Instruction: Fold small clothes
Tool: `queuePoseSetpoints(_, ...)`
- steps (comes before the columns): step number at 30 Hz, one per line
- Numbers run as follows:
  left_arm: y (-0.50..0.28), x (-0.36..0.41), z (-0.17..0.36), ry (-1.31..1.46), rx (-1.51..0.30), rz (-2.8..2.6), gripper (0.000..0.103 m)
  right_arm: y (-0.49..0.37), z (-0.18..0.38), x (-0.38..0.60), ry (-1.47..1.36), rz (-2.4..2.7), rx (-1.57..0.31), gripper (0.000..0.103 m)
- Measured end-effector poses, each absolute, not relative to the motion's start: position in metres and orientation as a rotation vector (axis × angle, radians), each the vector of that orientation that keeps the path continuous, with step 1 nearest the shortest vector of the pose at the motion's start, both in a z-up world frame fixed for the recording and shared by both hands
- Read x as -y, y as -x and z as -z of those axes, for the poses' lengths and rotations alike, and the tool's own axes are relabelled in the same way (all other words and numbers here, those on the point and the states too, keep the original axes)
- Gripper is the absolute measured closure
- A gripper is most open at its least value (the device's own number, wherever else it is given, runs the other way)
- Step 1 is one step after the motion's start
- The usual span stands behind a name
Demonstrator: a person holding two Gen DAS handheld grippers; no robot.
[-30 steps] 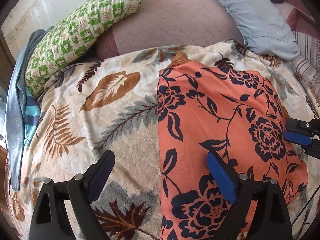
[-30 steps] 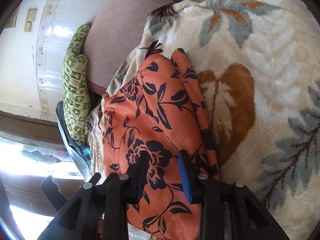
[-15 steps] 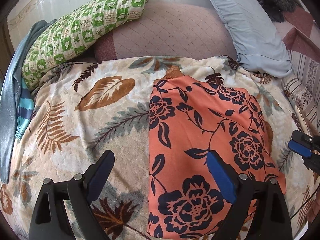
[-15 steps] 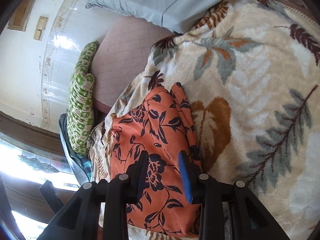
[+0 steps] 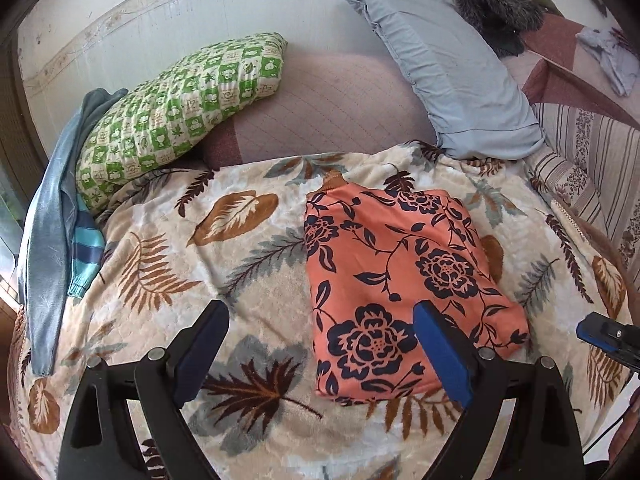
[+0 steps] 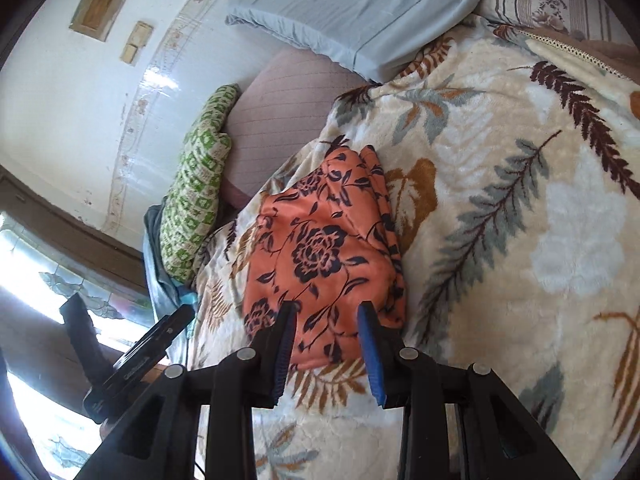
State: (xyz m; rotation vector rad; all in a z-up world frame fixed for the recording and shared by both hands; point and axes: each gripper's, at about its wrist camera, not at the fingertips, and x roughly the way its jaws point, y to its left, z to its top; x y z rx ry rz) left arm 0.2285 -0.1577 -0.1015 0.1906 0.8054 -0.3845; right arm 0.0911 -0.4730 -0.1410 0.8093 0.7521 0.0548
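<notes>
An orange garment with dark flower print point(image 5: 396, 280) lies folded into a compact rectangle on the leaf-patterned blanket point(image 5: 200, 264). It also shows in the right wrist view point(image 6: 324, 256). My left gripper point(image 5: 320, 340) is open wide and empty, held above the blanket near the garment's near edge. My right gripper point(image 6: 326, 344) is open and empty, just off the garment's near end; its tip shows at the right edge of the left wrist view point(image 5: 604, 336).
A green checked pillow point(image 5: 180, 104), a mauve quilted cushion point(image 5: 320, 108) and a pale blue pillow point(image 5: 452, 76) lie at the bed's head by the wall. Blue clothes point(image 5: 56, 216) hang off the left edge. A striped cover point(image 5: 588, 160) lies at the right.
Both grippers have pulled back from the folded garment, so more of the bed is in view. The garment lies still. Both grippers stayed open.
</notes>
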Motion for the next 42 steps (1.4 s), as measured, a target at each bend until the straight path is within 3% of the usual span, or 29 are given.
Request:
queuePoseSetpoints(10,-0.153,0.083,0.052,-0.174,-0.676,0.377,0.010,-0.047,0.092,0.438,-0.684,-0.075,-0.710,0.066)
queuePoseSetpoints(11,-0.145,0.074,0.051,-0.184,-0.672,0.370,0.010,-0.046,0.092,0.436,-0.702,-0.075,-0.701,0.063)
queuePoseSetpoints(13,-0.128,0.055,0.052,-0.195,-0.663,0.349,0.010,-0.047,0.097,0.434,-0.770,-0.074,-0.666,0.041)
queuePoseSetpoints(23,-0.053,-0.033,0.057,-0.147,-0.672,0.196,0.010,-0.114,0.154,0.374,-0.717,-0.109,-0.737,0.041)
queuePoseSetpoints(29,-0.019,-0.072,0.036,-0.165,-0.651,0.127,0.010,-0.138,0.150,0.376,-0.532,-0.003,-0.715,0.041)
queuePoseSetpoints(35,-0.026,-0.101,0.021,-0.129,-0.646,0.058,0.010,-0.163,0.146,0.382,-0.572,-0.030,-0.714,0.041)
queuePoseSetpoints(37,-0.032,-0.102,0.021,-0.106,-0.647,0.057,0.010,-0.176,0.144,0.370,-0.512,-0.061,-0.732,0.048)
queuePoseSetpoints(42,-0.065,-0.083,0.033,-0.074,-0.709,0.065,0.010,-0.209,0.168,0.365,-0.542,-0.111,-0.881,0.051)
